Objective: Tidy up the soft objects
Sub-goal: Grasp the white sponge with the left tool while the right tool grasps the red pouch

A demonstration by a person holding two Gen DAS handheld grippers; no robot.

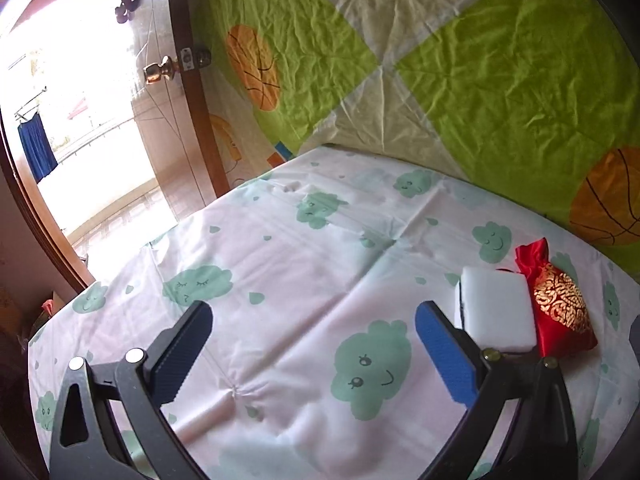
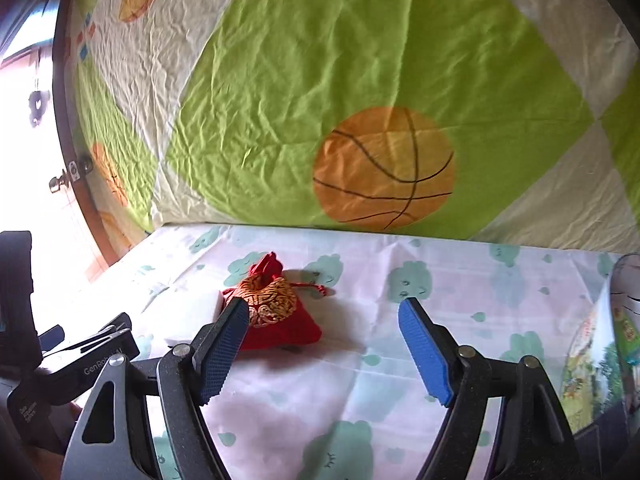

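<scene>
— Both grippers are empty, right? The left gripper [image 1: 312,344] has its jaws spread wide over bare sheet, and the right gripper [image 2: 322,344] stands just as wide with nothing between its pads.

— Agreed, nothing is grasped. From the right wrist view, the red pouch [image 2: 276,312] lies just past the fingertips at about eleven o'clock, partly behind the left finger. The white sponge [image 2: 200,312] sits touching it on the far left side.

— From the left wrist view, that sponge [image 1: 496,312] is at two o'clock, just beyond the right finger, with the pouch [image 1: 560,304] against it.

— So how far along?

— Barely begun, I'd judge (both soft things still lie loose on the bed [image 1: 280,248]). A clear container [image 2: 628,300] shows at three o'clock, possibly the destination; I can't tell. Farther off hangs the basketball quilt [image 2: 360,80].
</scene>
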